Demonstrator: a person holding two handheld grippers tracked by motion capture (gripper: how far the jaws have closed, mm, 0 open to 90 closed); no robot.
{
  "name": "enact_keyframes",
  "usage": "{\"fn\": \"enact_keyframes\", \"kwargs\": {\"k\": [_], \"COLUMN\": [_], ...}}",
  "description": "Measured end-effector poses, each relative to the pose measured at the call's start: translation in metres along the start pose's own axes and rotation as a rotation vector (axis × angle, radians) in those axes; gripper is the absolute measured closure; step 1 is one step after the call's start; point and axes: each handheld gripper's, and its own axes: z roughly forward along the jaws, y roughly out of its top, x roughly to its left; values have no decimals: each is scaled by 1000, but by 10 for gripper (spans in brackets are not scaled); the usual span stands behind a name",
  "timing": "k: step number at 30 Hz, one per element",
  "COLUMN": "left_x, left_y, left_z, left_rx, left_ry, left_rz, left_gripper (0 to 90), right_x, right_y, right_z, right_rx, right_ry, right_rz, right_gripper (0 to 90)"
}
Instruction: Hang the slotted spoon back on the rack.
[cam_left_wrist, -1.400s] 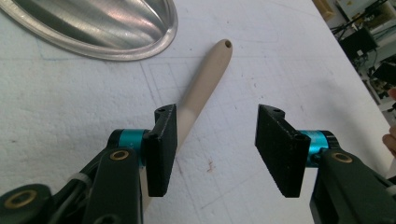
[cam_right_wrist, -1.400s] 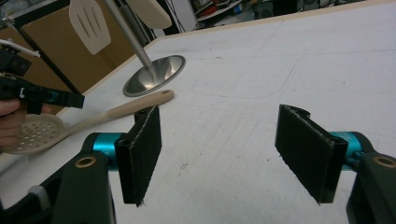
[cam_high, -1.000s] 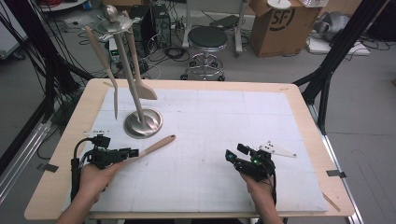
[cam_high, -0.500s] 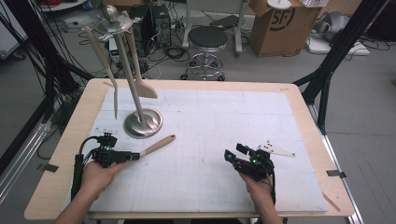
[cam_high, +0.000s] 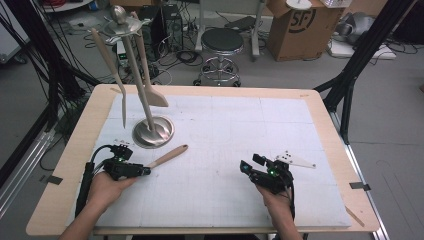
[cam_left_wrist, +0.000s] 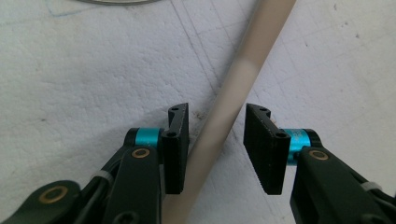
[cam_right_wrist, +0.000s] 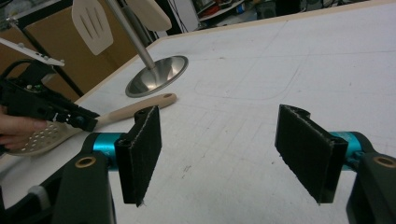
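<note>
Near the tabletop's (cam_high: 215, 95) left edge, the left gripper (cam_left_wrist: 216, 123) has just been closing around the wooden spoon handle (cam_left_wrist: 229, 100), not yet clamped; the right gripper (cam_right_wrist: 219, 154) stays apart.

The spoon (cam_high: 167, 156) is pale beige wood. Both grippers, left (cam_high: 145, 171) and right (cam_high: 246, 168), are black with turquoise collars. The surface (cam_high: 225, 130) is white with a faint grid and a tan rim. The stand (cam_high: 153, 131) is shiny silver.
</note>
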Motion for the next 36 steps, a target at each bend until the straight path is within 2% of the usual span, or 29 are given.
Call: {"fn": "enact_keyframes", "kwargs": {"k": [4,9,12,14,16,18,19,22,26,32,36], "left_x": [-1,-5,-4,-2,-1,-2,-4,-6,-1,6,7], "left_y": [-1,-3,-4,-5,-6,-6,-6,-7,-9,-12,-16], "left_z": [0,0,-1,-2,-2,-2,-2,-2,-8,-22,-29], "left_rx": [-4,-23,-24,-22,-12,17,24,31,-19,-107,-179], "left_ry": [13,40,31,1,-36,-94,-97,-124,-190,-265,-294], "left_rz": [17,80,107,114,109,99,88,90,31,-23,-35], "left_gripper": [629,651,664,691,729,768,775,777,777,776,775], "right_x": [1,1,0,0,-2,-2,-2,-2,-2,-2,-2], "right_y": [0,0,0,1,1,0,0,1,1,1,1], "right_z": [1,1,1,0,1,1,1,1,0,0,1], "right_rx": [0,-1,0,0,-4,0,1,-1,-3,-1,-2], "right_ry": [0,2,0,-4,-5,-6,-6,-6,-5,-6,-6], "right_rz": [1,-4,-2,3,2,4,6,3,6,7,4], "right_gripper": [314,314,314,314,314,315,315,315,316,316,316]}}
